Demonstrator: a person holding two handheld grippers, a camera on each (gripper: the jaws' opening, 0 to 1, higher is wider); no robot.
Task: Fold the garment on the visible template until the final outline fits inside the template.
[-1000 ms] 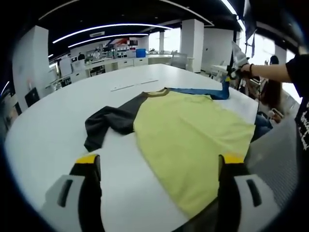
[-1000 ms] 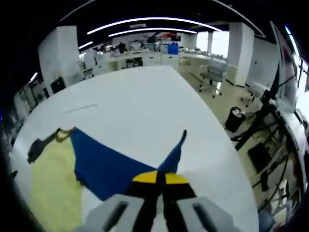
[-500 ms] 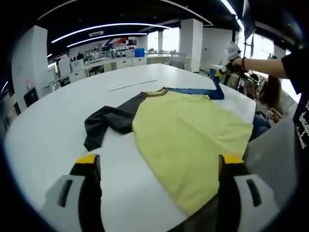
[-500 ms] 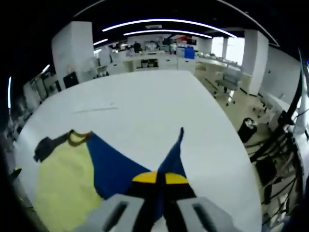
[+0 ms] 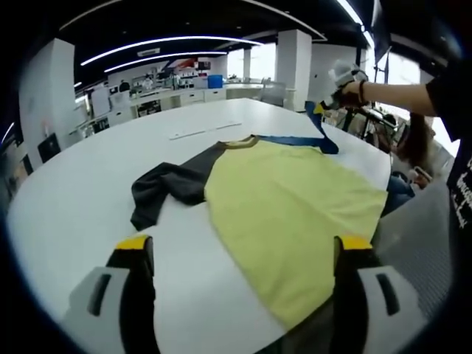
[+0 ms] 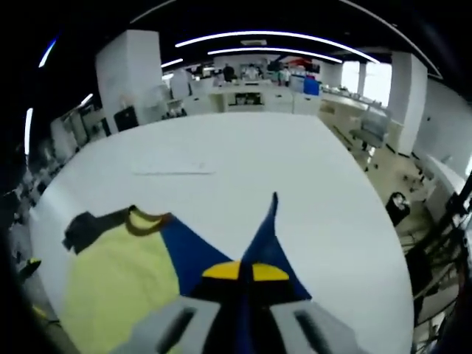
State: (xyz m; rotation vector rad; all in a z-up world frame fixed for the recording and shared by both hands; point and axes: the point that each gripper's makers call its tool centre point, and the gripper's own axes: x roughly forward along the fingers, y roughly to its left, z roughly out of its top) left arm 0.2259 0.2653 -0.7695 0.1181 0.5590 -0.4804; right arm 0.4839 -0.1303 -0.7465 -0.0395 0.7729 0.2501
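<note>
One blue sleeve (image 6: 259,243) rises at lower centre of the right gripper view, clamped in the right gripper (image 6: 240,274); left gripper (image 5: 243,247) hangs apart over the shirt (image 5: 284,214) on the table (image 5: 74,199). Best carry it low, laying it flat across the yellow body.

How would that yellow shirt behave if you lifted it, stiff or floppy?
Probably floppy: the blue sleeve held by the right tongs drapes down to the table. Likely light, since one pinch raises it. The shirt may slide, as the table looks smooth.
</note>
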